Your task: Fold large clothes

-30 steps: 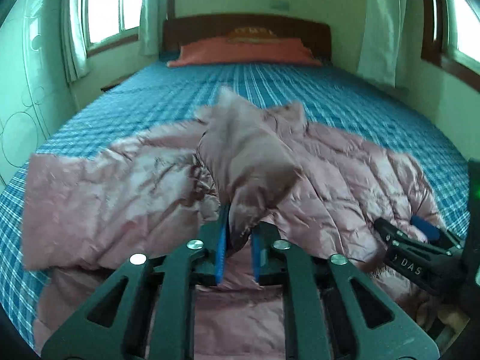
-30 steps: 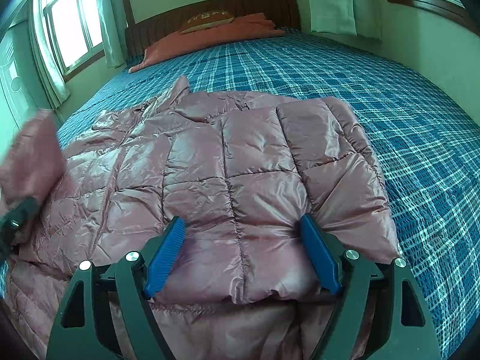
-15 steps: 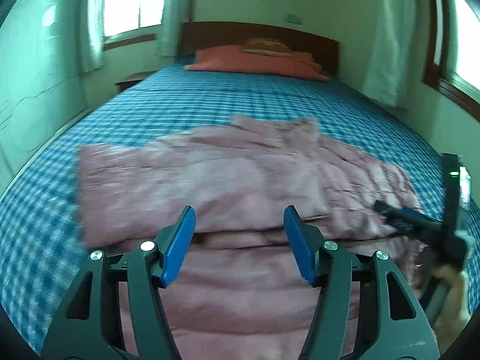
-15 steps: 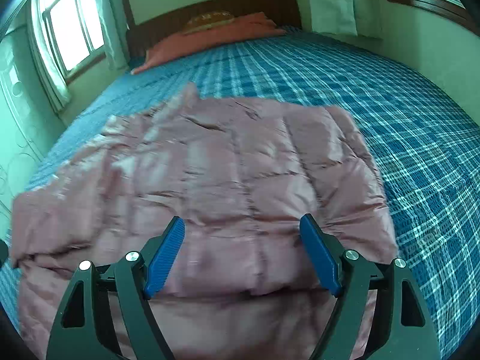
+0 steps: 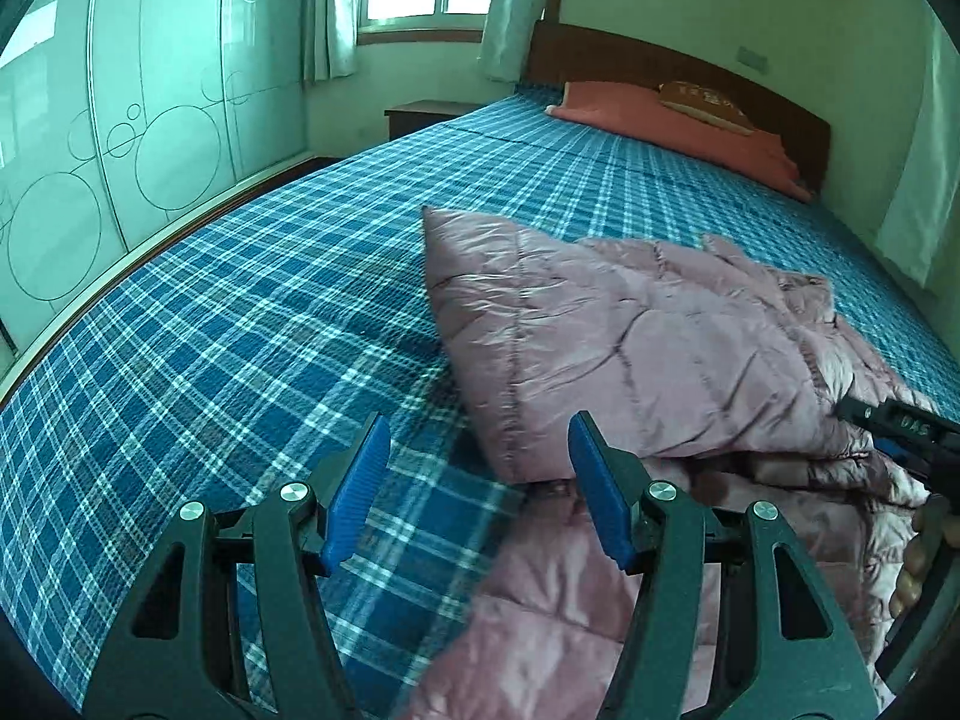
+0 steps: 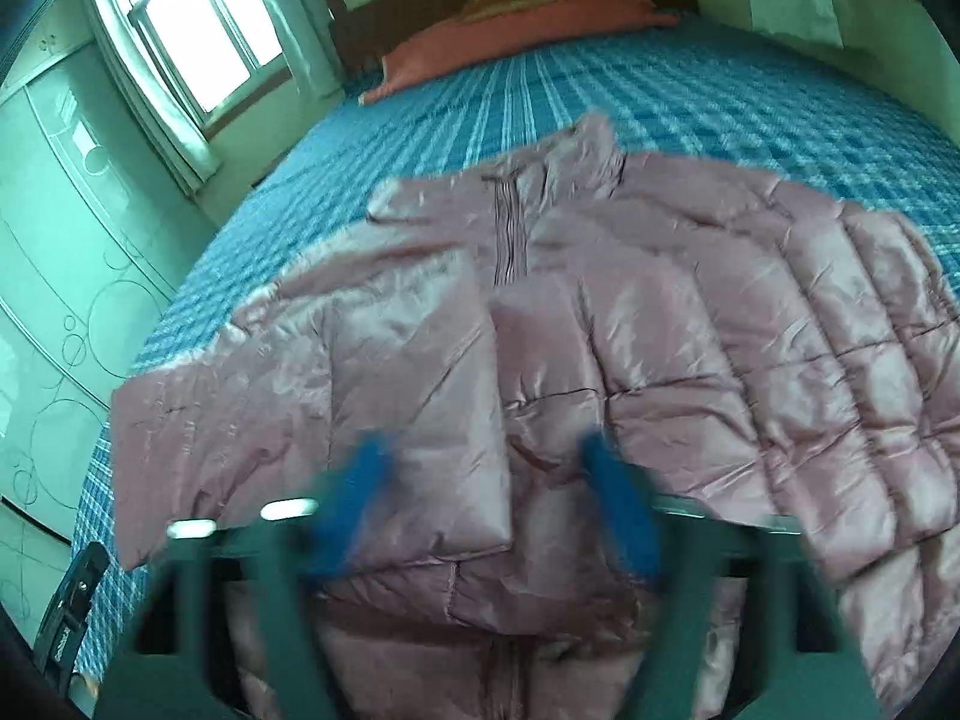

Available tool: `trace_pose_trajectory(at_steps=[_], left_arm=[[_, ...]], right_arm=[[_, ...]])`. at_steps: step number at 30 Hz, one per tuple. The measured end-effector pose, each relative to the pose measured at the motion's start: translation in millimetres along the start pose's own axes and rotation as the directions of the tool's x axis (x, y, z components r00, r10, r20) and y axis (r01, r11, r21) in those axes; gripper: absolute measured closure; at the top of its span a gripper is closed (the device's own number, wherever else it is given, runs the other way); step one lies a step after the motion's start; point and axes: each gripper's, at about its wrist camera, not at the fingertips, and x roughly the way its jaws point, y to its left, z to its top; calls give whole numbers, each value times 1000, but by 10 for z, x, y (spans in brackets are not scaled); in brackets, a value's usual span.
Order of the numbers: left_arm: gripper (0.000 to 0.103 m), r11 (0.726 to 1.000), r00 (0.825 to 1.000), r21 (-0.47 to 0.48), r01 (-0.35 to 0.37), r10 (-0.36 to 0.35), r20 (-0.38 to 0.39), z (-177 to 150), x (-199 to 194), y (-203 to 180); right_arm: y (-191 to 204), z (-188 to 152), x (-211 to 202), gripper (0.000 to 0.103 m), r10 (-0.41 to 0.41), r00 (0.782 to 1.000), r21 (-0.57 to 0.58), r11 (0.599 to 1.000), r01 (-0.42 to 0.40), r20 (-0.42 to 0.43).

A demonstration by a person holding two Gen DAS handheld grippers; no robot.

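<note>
Left claw point(image 5: 477, 486) hangs released, its blue pads point(image 5: 359, 487) spread wide with nothing between them, low over the blue plaid bed point(image 5: 252, 324) just beside the left edge of the pink quilted jacket point(image 5: 630, 354). That jacket lies on the bed front up, zip point(image 6: 509, 240) and collar point(image 6: 576, 150) toward the headboard, with the orange pillow point(image 5: 678, 120) well apart beyond it. Both sleeves look already laid across the chest: the left sleeve point(image 6: 312, 384) ends in a squarish cuff near the middle, and the right sleeve point(image 6: 798, 348) slants down over the other side.

Judging from this, the step in hand is to take a fresh hold for the next fold, probably bringing the lower hem up toward the collar. To do it well, the left claw should slide in under the jacket's near left edge and pinch all the layers together, sleeve included, since slippery puffy fabric tends to slide out of a shallow bite.

Right claw point(image 6: 489, 504) is likewise released, blurred by motion, hovering over the jacket's lower middle; in the left view only its black tip point(image 5: 894, 420) shows at the jacket's right edge. It should take the matching spot on the right side, so both corners lift level and the sleeves do not spill open.
</note>
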Motion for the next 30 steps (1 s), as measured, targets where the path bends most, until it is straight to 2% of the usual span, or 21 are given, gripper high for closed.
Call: trace_pose_trajectory(at_steps=[3, 8, 12, 14, 17, 19, 20, 21, 23, 27, 28, 29, 30], left_arm=[[42, 1000, 1000, -12, 2, -2, -3, 11, 41, 11], [41, 1000, 1000, -9, 17, -17, 7, 65, 49, -66], [38, 999, 999, 2, 35, -35, 5, 91, 86, -183], [38, 999, 999, 8, 36, -36, 9, 104, 89, -246], [38, 999, 999, -10, 36, -36, 7, 99, 101, -271], [38, 1000, 1000, -15, 25, -25, 8, 84, 103, -261], [38, 1000, 1000, -15, 18, -18, 7, 74, 106, -247], [38, 1000, 1000, -14, 8, -8, 6, 70, 107, -227], [38, 1000, 1000, -22, -7, 8, 8, 63, 112, -165], [38, 998, 999, -51, -31, 31, 8, 69, 145, -20], [38, 998, 999, -56, -34, 34, 5, 66, 158, 4], [38, 998, 999, -60, -35, 35, 1, 62, 171, 24], [38, 997, 999, -62, -38, 38, -5, 57, 186, 43]], right_arm=[[-19, -7, -85, 94, 6, 1000, 1, 1000, -6, 26], [-314, 41, -506, 96, -78, 988, -8, 997, 80, 132], [-709, 108, -710, 96, -159, 975, 20, 987, 157, 156], [-924, 125, -719, 96, -98, 989, 68, 993, 91, 108], [-936, 116, -652, 95, -41, 996, 93, 995, 34, 75], [-795, 109, -560, 91, 0, 998, 85, 996, -6, 63], [-733, 99, -528, 81, 12, 998, 84, 996, -17, 60], [-671, 95, -490, 60, 24, 998, 84, 996, -29, 57], [-476, 77, -418, 38, 48, 996, 75, 996, -54, 76], [-170, 82, -153, 37, 66, 997, 22, 998, -66, 28], [-117, 69, -64, 38, 60, 998, 8, 998, -60, 6], [-46, 34, 8, 53, 35, 999, -25, 999, -35, -11], [-7, 28, 35, 82, 33, 999, -43, 999, -33, -15]])
